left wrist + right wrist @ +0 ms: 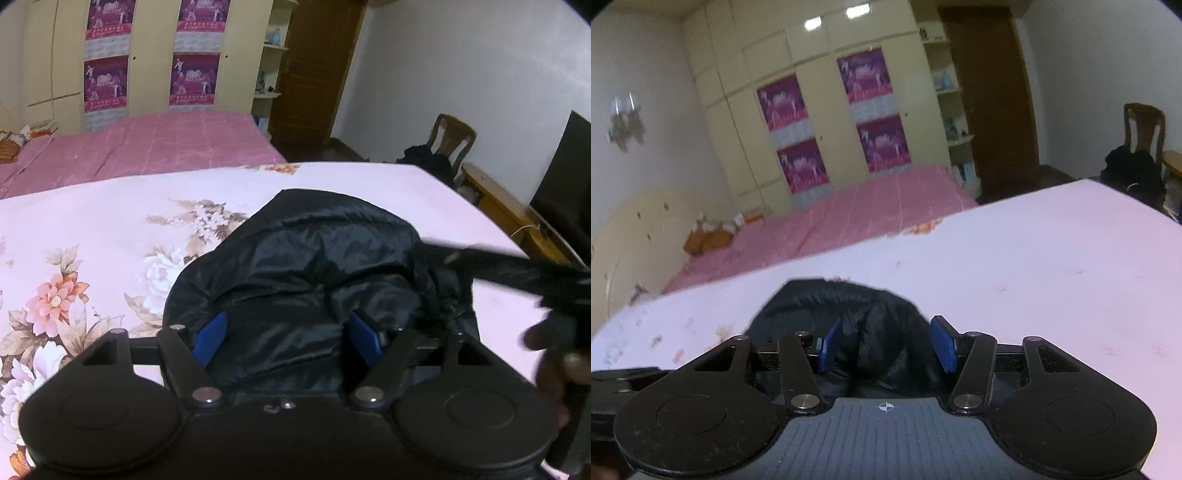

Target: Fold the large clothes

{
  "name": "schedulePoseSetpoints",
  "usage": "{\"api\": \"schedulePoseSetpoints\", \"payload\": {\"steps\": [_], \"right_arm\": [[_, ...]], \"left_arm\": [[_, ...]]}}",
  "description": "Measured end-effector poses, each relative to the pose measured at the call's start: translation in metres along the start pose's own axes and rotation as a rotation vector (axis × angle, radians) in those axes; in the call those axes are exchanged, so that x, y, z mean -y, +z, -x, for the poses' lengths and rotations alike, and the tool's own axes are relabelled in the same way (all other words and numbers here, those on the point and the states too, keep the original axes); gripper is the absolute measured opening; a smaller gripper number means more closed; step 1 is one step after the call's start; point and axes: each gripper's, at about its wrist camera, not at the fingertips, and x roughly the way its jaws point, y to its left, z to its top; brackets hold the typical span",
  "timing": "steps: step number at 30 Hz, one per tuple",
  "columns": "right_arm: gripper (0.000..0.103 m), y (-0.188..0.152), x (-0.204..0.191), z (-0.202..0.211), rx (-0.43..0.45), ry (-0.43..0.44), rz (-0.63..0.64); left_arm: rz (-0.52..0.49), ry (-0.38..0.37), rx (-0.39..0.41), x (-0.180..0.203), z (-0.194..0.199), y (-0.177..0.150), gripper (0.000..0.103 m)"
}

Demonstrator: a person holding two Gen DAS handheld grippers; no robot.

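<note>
The black padded jacket (317,266) lay bunched on the flowered bed (92,236), toward its far edge. It looked light, puffy and slick, so I judged a seam or hem the surest hold. My left hand-held gripper (288,338) and right hand-held gripper (886,343) both stood released, pads astride folds without pressing.

The black puffer jacket (317,258) lies bunched into a rounded, puffy heap on the bed (92,229), on its pale floral sheet. Its shiny quilted fabric is creased and folded over itself. It sits well in from the bed's far edge, nearer the near side.
</note>
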Motion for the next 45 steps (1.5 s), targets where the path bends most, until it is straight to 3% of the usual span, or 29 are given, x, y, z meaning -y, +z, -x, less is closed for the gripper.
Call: {"api": "schedulePoseSetpoints", "payload": {"steps": [2,3,6,11,15,17,18,20,22,25,28,31,34,36,39,41,45], "right_arm": [[0.053,-0.014,0.0,-0.033,-0.115,-0.049,0.007],[0.053,-0.023,0.002,-0.041,-0.13,-0.049,0.012],[0.053,-0.035,0.01,-0.052,-0.131,-0.036,-0.015],[0.053,-0.043,0.025,-0.059,-0.139,-0.016,-0.032],[0.053,-0.024,0.02,-0.058,-0.196,-0.017,-0.005],[0.053,-0.013,0.016,-0.043,-0.184,-0.031,-0.002],[0.053,-0.008,0.013,-0.024,-0.138,-0.027,-0.005],[0.053,-0.006,0.005,0.006,-0.107,0.019,0.011],[0.053,-0.014,-0.004,0.027,-0.105,0.052,0.043],[0.053,-0.04,-0.018,0.036,-0.166,0.08,0.114],[0.053,-0.075,-0.014,0.016,-0.218,0.038,0.13],[0.053,-0.09,-0.005,0.002,-0.207,0.036,0.091],[0.053,-0.092,-0.008,0.001,-0.216,0.031,0.107],[0.053,-0.083,-0.011,0.007,-0.238,0.04,0.118],[0.053,-0.051,-0.005,0.049,-0.042,0.041,0.097],[0.053,-0.027,-0.007,0.051,0.03,0.031,0.081],[0.053,0.01,-0.023,0.009,0.064,0.04,0.039]], "left_arm": [[-0.004,0.008,-0.02,-0.002,-0.011,-0.004,0.084],[0.001,0.016,-0.026,-0.004,-0.018,-0.008,0.092],[0.07,0.003,-0.03,-0.015,-0.031,-0.017,0.099],[0.042,0.017,-0.068,-0.013,-0.042,-0.015,0.099],[0.031,0.005,-0.083,-0.015,-0.035,-0.014,0.099],[0.062,-0.011,-0.075,-0.018,-0.02,-0.014,0.092],[0.061,-0.01,-0.056,-0.017,-0.007,-0.014,0.091],[0.046,-0.039,-0.021,-0.015,0.022,-0.02,0.09],[0.043,-0.071,-0.001,-0.013,0.046,-0.032,0.089],[0.011,-0.114,-0.055,-0.003,0.055,-0.054,0.086],[-0.097,-0.02,-0.068,0.013,0.038,-0.078,0.092],[-0.063,0.0,-0.078,0.006,0.023,-0.091,0.103],[-0.027,-0.022,-0.098,-0.004,0.022,-0.094,0.103],[-0.016,-0.044,-0.095,-0.009,0.032,-0.089,0.097],[0.019,-0.055,-0.006,-0.019,0.056,-0.073,0.085],[0.037,-0.036,0.068,-0.023,0.06,-0.055,0.083],[0.09,0.003,0.128,-0.027,0.031,-0.004,0.079]]}}
